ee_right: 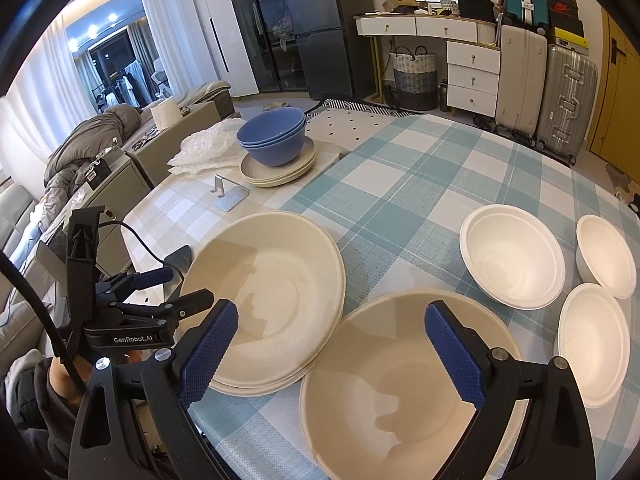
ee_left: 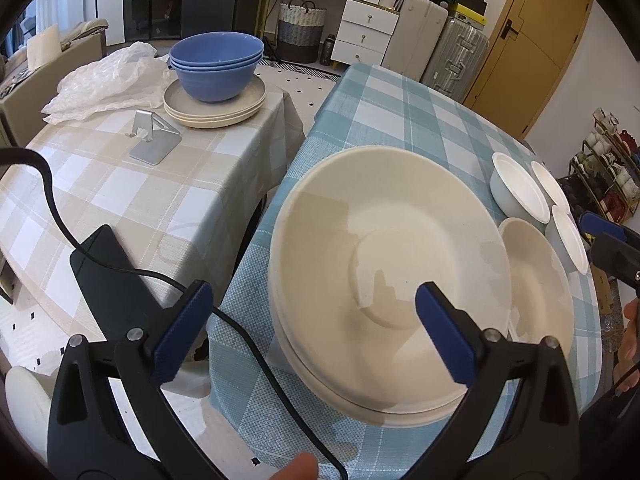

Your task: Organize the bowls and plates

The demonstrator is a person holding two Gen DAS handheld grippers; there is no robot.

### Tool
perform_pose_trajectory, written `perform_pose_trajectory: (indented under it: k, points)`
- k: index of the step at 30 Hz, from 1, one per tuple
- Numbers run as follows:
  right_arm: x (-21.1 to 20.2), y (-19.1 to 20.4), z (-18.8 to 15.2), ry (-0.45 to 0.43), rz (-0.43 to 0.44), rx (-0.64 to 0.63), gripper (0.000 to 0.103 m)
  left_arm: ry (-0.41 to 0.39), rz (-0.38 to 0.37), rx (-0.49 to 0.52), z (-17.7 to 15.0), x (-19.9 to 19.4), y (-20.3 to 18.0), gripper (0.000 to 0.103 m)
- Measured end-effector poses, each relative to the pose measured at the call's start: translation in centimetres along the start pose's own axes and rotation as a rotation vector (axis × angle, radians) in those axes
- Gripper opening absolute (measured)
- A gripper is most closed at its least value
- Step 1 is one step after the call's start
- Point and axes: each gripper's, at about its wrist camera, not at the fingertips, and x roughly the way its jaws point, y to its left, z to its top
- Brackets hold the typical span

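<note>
On the blue checked table (ee_left: 400,112) lies a short stack of large cream plates (ee_left: 392,280) (ee_right: 260,300). My left gripper (ee_left: 316,320) hovers over the stack's near left rim, open, its pads touching nothing. It also shows from the side (ee_right: 191,286). A second cream plate (ee_right: 400,392) (ee_left: 536,280) lies to the right, and my right gripper (ee_right: 332,340) stands open above it, holding nothing. Three white bowls (ee_right: 512,256) (ee_right: 606,256) (ee_right: 596,344) sit apart at the right. Stacked blue bowls (ee_left: 216,66) rest on cream plates (ee_left: 216,108) on the beige table.
A metal phone stand (ee_left: 154,140) and crumpled plastic wrap (ee_left: 104,80) lie on the beige checked table (ee_left: 120,200). A narrow gap separates the two tables. A black cable (ee_left: 256,344) runs under my left gripper. Suitcases and drawers stand behind.
</note>
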Motion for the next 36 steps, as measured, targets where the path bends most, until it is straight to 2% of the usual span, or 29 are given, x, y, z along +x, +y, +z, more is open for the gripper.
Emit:
perform_pose_trajectory:
  k: [36]
  points:
    - [1.0, 1.3, 1.2, 0.023, -0.008, -0.048, 0.097, -0.018, 0.008, -0.006, -0.2, -0.6, 0.1, 0.101]
